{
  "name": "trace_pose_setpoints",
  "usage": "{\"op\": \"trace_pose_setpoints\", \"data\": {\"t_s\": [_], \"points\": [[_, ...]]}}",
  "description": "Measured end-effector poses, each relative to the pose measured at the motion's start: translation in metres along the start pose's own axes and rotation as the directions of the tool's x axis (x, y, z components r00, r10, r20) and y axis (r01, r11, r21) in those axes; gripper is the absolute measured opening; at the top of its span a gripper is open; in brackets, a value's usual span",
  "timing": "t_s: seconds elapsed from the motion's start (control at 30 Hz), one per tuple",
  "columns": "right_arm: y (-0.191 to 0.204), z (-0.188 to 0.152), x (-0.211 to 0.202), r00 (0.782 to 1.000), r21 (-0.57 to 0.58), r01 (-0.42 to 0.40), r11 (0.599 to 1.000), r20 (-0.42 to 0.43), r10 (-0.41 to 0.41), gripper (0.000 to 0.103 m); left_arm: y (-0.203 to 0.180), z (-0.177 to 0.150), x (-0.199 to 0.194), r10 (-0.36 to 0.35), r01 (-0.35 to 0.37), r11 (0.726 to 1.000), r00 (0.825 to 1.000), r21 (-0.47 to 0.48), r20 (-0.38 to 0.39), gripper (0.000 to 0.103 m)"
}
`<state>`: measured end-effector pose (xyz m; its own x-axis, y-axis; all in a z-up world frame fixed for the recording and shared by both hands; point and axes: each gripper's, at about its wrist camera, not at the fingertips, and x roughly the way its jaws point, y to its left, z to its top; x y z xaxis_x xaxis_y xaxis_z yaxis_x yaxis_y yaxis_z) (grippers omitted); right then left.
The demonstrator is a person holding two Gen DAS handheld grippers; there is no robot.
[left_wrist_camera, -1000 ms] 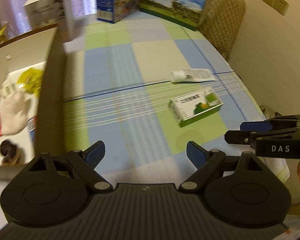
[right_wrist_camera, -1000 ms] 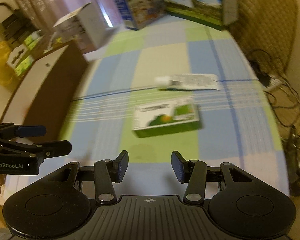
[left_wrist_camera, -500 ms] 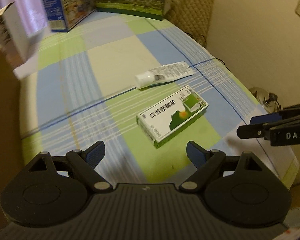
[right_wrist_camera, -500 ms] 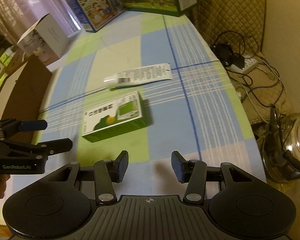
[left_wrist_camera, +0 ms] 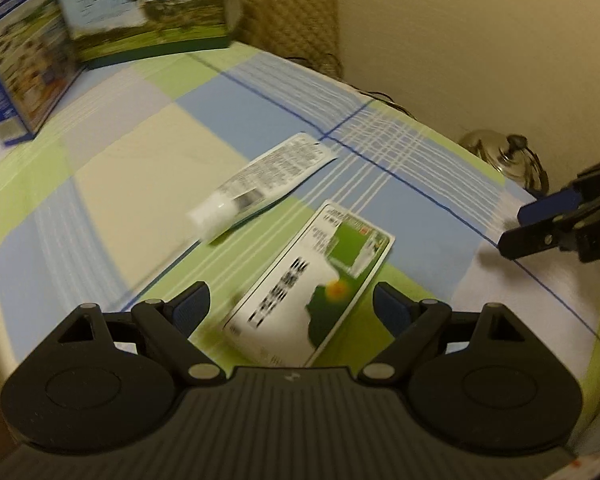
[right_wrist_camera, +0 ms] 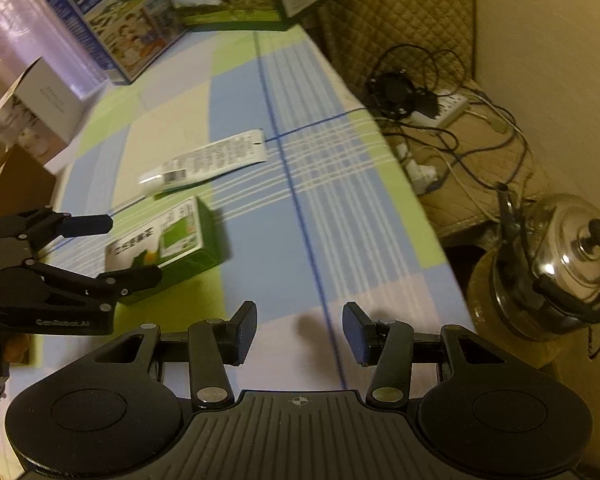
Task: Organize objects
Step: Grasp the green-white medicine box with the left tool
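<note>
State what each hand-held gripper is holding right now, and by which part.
Nothing is held. The left hand-held gripper stands open over the green-and-white box, pads clear of it. The right hand-held gripper is open over bare tablecloth.

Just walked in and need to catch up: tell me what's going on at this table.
A person is tidying a table with a checked cloth, a handheld gripper in each hand. The left gripper is open, its fingers either side of a green-and-white medicine box without gripping it. The right gripper is open and empty over bare cloth. A white tube lies just beyond the medicine box, untouched. Large printed cartons stand at the far end.
</note>
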<state>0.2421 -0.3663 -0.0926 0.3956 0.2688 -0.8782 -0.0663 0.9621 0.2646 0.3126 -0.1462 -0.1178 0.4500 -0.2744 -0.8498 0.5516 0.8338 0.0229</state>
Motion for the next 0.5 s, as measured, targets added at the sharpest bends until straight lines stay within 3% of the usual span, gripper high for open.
{"op": "trace_pose_setpoints", "data": {"t_s": [0.13, 0.27, 0.5], "points": [[-0.009, 0.0, -0.001, 1.0, 0.03, 0.019, 0.999, 0.001, -0.019, 0.045, -0.008, 0.006, 0.017, -0.021, 0.022, 0.998, 1.0, 0.053, -0.022, 0.084], [-0.015, 0.002, 0.0, 1.0, 0.044, 0.028, 0.999, -0.001, -0.028, 0.045, -0.013, 0.006, 0.027, -0.016, 0.019, 0.997, 0.999, 0.081, -0.036, 0.074], [-0.009, 0.009, 0.01, 1.0, 0.009, 0.012, 1.0, -0.012, -0.012, 0.045, -0.002, -0.011, 0.013, 0.005, -0.005, 1.0, 1.0, 0.01, -0.006, 0.056]]}}
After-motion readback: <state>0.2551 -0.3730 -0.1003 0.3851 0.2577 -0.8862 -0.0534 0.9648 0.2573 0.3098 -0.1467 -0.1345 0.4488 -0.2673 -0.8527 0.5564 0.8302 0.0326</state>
